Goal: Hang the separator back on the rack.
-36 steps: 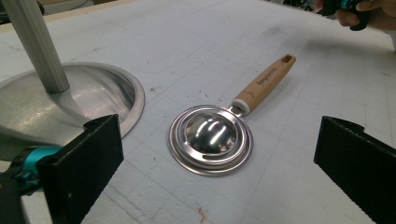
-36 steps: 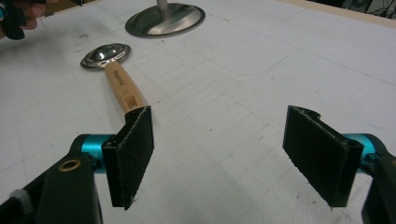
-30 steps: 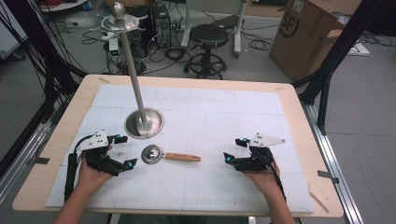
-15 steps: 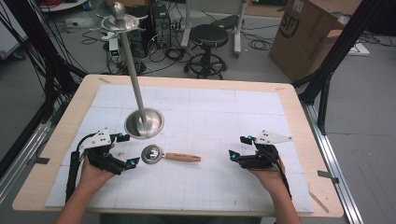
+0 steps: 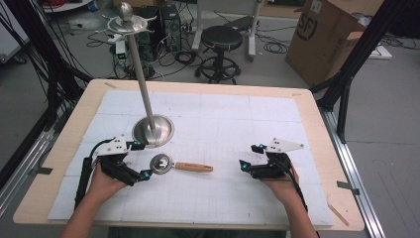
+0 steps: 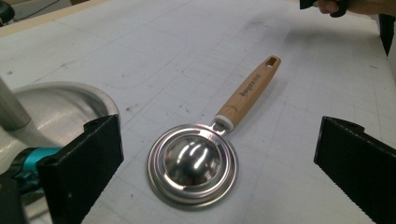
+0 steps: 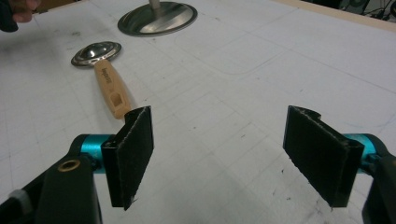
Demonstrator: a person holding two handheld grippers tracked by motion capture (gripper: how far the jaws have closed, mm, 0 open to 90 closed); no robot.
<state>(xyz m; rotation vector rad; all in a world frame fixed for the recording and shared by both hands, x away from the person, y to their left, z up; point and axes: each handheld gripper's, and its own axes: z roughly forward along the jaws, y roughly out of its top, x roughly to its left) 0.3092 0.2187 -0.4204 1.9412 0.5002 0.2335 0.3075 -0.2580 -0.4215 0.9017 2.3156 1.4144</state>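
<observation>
A wooden-handled metal scoop (image 5: 173, 165) lies bowl-down on the counter (image 5: 307, 218) just in front of a steel stand's round base (image 5: 153, 130), between the spread left gripper (image 5: 137, 161), close beside its bowl, and the spread right gripper (image 5: 249, 157), well apart from its handle.

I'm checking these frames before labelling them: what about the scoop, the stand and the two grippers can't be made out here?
- Scoop: lies dome up, so its hollow side is hidden; the print on its wooden handle is too small to read.
- Stand: in the left gripper view the left gripper jaw covers part of its base, and the frame edge cuts off its pole.
- Right gripper: its left jaw hides the handle's end in the right gripper view.
</observation>
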